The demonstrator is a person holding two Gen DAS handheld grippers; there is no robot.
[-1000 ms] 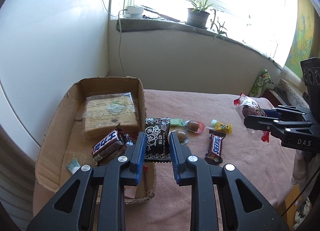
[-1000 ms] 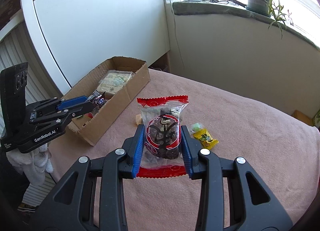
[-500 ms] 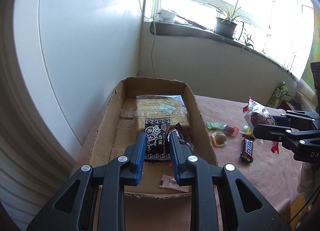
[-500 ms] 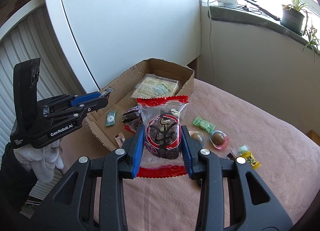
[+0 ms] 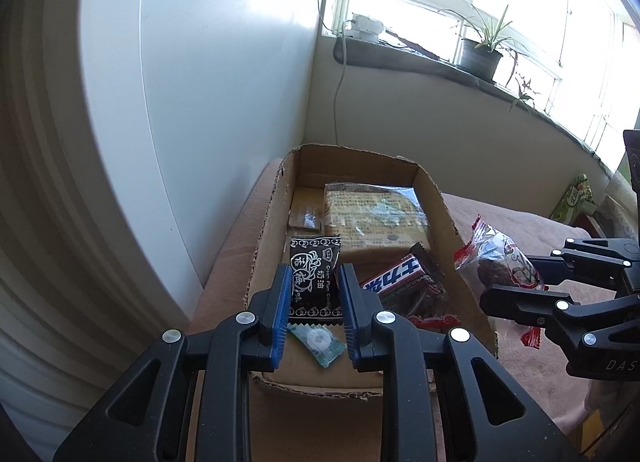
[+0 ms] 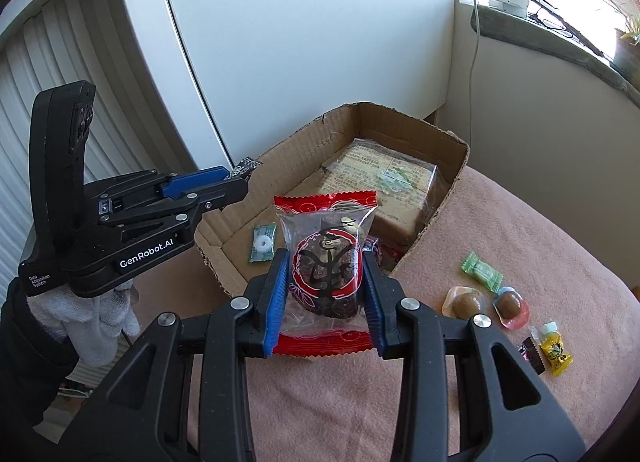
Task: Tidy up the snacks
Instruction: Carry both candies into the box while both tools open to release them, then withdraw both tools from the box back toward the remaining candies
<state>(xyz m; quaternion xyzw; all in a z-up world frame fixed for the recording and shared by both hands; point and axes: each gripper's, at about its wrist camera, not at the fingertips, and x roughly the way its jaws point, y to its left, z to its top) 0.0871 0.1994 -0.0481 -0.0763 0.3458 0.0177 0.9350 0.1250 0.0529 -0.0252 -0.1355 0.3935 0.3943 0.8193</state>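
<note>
One "Cream Plum Candy" packet (image 5: 315,280), "GenRobot.AI" tongs (image 6: 239,177)

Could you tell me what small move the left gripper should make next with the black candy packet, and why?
Probably open the left gripper and let the black candy packet drop. It already hangs over the cardboard box, above bare floor beside the mint, so releasing there should land it inside.
</note>
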